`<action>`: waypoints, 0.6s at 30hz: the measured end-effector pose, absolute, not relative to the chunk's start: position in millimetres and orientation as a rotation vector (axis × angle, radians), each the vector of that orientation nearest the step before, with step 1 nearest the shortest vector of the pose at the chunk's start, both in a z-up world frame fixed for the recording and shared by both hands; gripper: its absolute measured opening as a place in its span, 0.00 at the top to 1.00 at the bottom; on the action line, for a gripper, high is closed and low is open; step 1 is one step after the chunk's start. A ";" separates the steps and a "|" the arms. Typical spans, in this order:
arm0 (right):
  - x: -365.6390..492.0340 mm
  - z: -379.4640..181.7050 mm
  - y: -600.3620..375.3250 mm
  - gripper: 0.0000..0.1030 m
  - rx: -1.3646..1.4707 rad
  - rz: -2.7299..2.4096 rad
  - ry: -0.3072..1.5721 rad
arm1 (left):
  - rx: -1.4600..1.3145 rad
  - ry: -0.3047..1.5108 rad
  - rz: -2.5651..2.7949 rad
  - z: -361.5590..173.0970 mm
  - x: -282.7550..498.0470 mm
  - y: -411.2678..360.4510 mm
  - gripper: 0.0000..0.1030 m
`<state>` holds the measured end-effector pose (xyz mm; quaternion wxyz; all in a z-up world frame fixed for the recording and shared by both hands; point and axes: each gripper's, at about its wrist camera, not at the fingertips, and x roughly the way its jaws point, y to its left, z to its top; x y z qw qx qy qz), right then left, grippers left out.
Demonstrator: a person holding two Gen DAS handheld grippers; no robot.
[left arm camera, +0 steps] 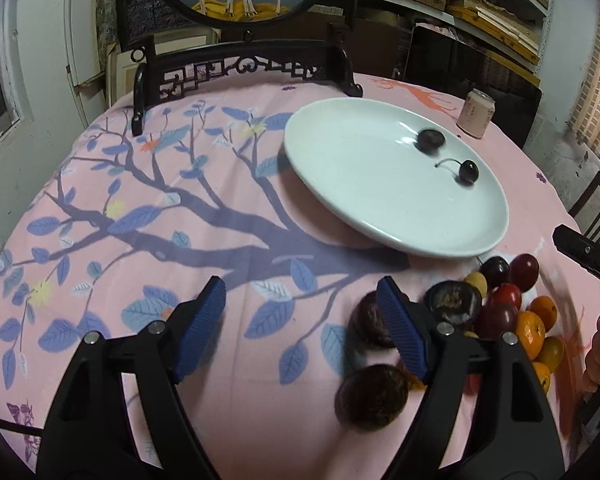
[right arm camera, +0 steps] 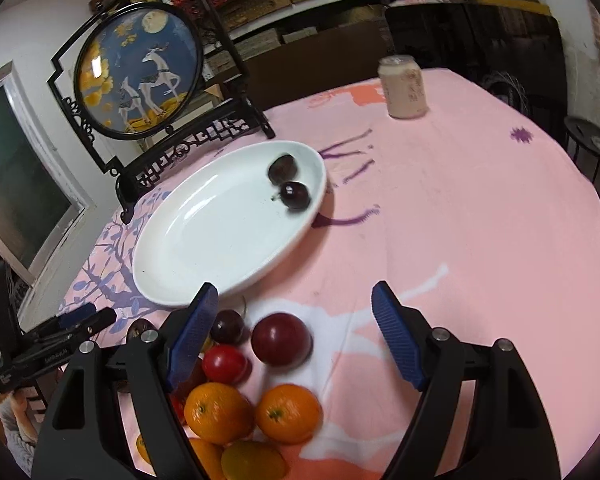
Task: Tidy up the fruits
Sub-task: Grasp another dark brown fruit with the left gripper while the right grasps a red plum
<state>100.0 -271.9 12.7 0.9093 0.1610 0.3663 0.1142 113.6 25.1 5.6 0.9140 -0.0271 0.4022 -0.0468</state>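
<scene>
Two cherries (left arm camera: 448,156) on white plate (left arm camera: 360,184), both grippers' jaws apart

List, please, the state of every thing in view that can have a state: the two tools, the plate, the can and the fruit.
Left tool: open, nothing between its pads.
Right tool: open, holding nothing.
White plate: flat on the cloth, holds two dark fruits.
Stemmed cherry: resting in the plate.
Pink can: upright.
Oranges: loose in the pile on the cloth, not on the plate.
Red plum: on the cloth.
</scene>
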 end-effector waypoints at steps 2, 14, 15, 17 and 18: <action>98.9 9.4 -276.1 0.23 0.355 0.227 0.768 | -0.037 0.839 -0.119 2.4 112.9 18.4 0.23; 103.1 4.4 -273.6 0.23 0.357 0.229 0.805 | 0.058 0.874 -0.159 -11.4 115.0 -4.3 0.20; 103.5 3.8 -273.4 0.23 0.357 0.228 0.809 | 0.071 0.869 -0.157 -11.6 114.6 -6.5 0.20; 104.6 2.7 -273.1 0.23 0.357 0.228 0.815 | 0.095 0.864 -0.150 -13.5 115.1 -10.4 0.16; 105.0 2.2 -272.7 0.23 0.356 0.228 0.818 | 0.101 0.858 -0.141 -13.4 115.2 -10.9 0.14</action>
